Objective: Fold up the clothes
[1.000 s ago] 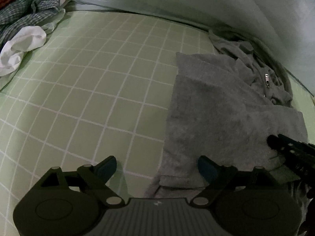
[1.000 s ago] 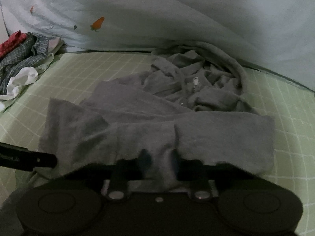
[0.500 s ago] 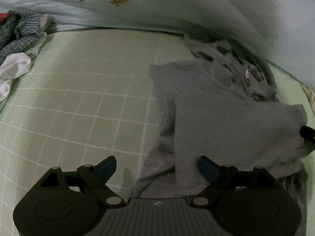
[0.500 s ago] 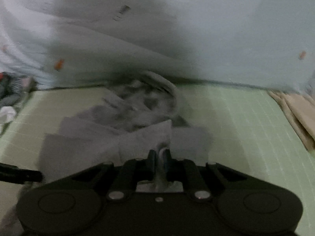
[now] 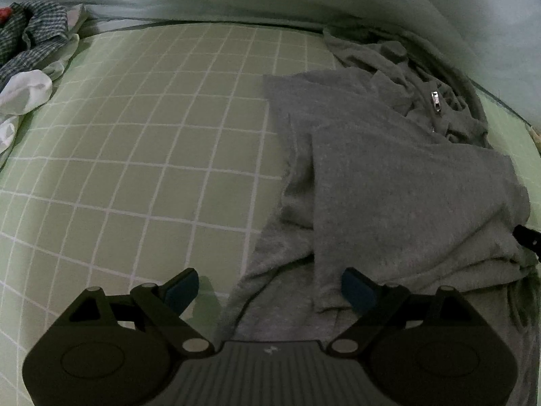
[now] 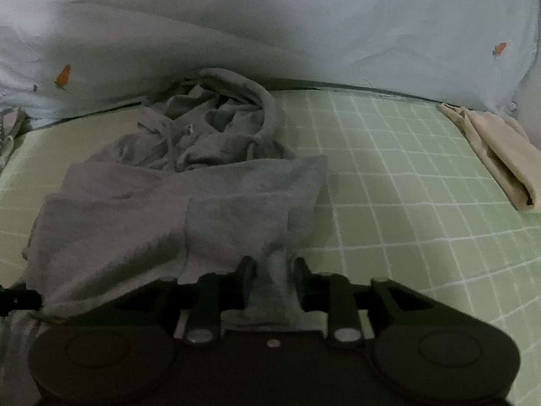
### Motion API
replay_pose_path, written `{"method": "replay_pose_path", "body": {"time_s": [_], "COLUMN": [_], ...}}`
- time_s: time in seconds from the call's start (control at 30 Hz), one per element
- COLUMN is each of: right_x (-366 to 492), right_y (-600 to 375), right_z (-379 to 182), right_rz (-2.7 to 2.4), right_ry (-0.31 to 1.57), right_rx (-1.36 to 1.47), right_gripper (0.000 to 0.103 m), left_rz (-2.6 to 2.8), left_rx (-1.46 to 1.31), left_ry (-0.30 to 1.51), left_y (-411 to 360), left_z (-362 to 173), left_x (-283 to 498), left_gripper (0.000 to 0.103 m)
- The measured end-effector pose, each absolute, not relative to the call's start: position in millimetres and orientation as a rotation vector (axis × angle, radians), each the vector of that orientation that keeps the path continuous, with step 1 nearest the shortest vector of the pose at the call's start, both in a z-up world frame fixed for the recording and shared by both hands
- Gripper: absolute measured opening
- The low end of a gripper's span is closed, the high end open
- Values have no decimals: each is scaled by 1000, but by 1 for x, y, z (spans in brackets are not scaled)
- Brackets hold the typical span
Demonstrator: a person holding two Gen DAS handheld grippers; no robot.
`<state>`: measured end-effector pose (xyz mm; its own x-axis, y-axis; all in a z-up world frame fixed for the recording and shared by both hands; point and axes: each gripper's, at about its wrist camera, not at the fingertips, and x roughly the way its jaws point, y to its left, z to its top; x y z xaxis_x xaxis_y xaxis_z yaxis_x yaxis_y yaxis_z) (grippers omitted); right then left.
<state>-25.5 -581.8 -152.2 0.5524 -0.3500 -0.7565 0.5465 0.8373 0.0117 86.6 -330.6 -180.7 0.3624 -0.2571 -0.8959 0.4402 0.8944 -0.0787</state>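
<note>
A grey zip hoodie (image 5: pixel 389 176) lies partly folded on the green checked bedsheet (image 5: pixel 135 152), its hood bunched at the far end. My left gripper (image 5: pixel 270 287) hangs open and wide over the hoodie's near left edge, touching nothing. One blue pad (image 5: pixel 355 287) is above the cloth and the other above the sheet. In the right wrist view, the hoodie (image 6: pixel 169 203) reaches up to my right gripper (image 6: pixel 273 269). Its jaws are opening, with a slack fold of grey cloth between them. The right gripper's tip (image 5: pixel 525 237) shows at the hoodie's right edge.
A heap of checked clothes (image 5: pixel 30 37) and a white cloth (image 5: pixel 27 91) lie at the far left. A folded beige garment (image 6: pixel 500 159) rests on the sheet at the right. A pale quilt (image 6: pixel 304 34) with carrot prints runs along the back.
My right gripper carried the hoodie's near edge toward the right, and its jaws went from shut on the cloth to parted. The left gripper stayed open and barely shifted.
</note>
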Motion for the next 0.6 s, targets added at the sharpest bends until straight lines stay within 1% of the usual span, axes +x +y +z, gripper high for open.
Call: {"method": "replay_pose_path", "body": {"time_s": [0.03,0.07,0.17,0.23,0.3,0.37,0.5,0.6], "right_x": [-25,-25,-23,-21,-10,6,52,92], "right_y": [-582,-583,-590,-595,-602,-611,-636,-658], "right_z": [-151,-151,-142,-135,-129,-125,-128,-134], "right_rz": [-544,-551,-571,-585,-585,-575,-563,-568], "right_ry": [834,838,817,797,769,749,740,734], "right_rx": [256,254,246,238,223,210,184,159], "right_gripper": [37,39,52,73,83,84,90,91], "left_rz": [-455,-458,-471,-472,-474,-482,-496,-522], "left_rx": [176,163,95,55,27,10,-1,6], "left_ry": [1108,1101,1062,1023,985,961,933,905], "left_y": [-331,-330,-325,-324,-330,-340,-379,-419], "left_z": [-179,-176,-161,-150,-140,-135,-134,-139], "left_x": [88,89,97,108,122,140,187,225], "left_gripper": [92,92,92,92,94,96,96,97]}}
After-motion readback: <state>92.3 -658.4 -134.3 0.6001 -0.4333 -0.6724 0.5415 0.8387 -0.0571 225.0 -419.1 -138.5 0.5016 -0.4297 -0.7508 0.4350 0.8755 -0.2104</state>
